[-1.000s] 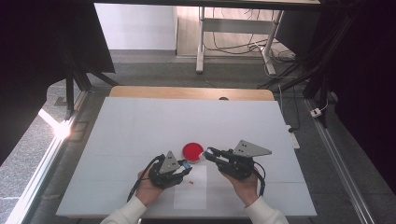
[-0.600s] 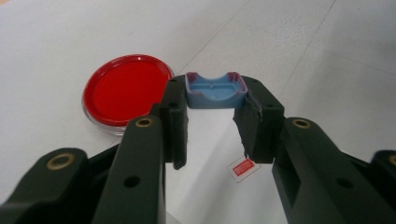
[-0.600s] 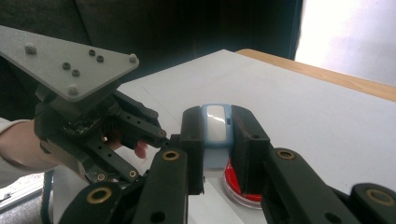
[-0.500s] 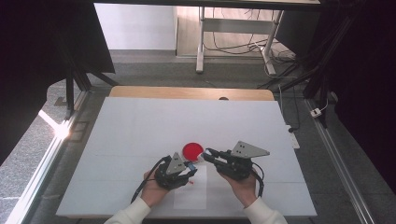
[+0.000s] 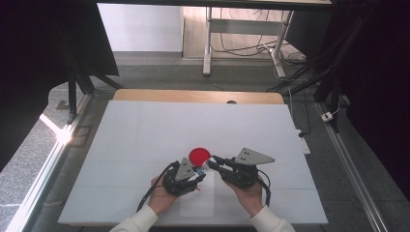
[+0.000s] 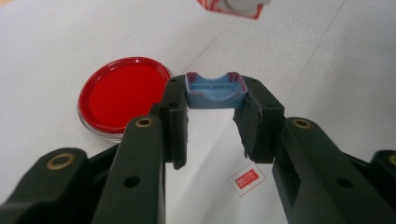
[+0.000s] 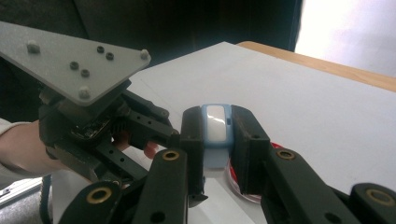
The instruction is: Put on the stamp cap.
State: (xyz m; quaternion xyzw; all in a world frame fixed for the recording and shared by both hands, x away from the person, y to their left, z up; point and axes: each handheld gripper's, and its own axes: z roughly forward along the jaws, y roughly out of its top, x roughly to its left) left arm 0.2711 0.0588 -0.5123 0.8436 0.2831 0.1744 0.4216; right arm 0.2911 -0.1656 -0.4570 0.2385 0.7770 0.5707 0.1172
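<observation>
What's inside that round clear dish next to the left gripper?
The round clear dish holds a flat, even layer of red across its whole floor. The left gripper covers its near right edge, so that part stays unseen.

The work surface is a table [image 5: 145, 125] covered by a white top with faint seam lines; a strip of bare wood [image 5: 193, 95] shows along its far edge. A round red dish with a clear rim [image 5: 199, 155] lies flat on the white top, near the front centre. A small white sticker with red print [image 6: 247, 178] lies flat on the surface, close to the dish and apart from it.
</observation>
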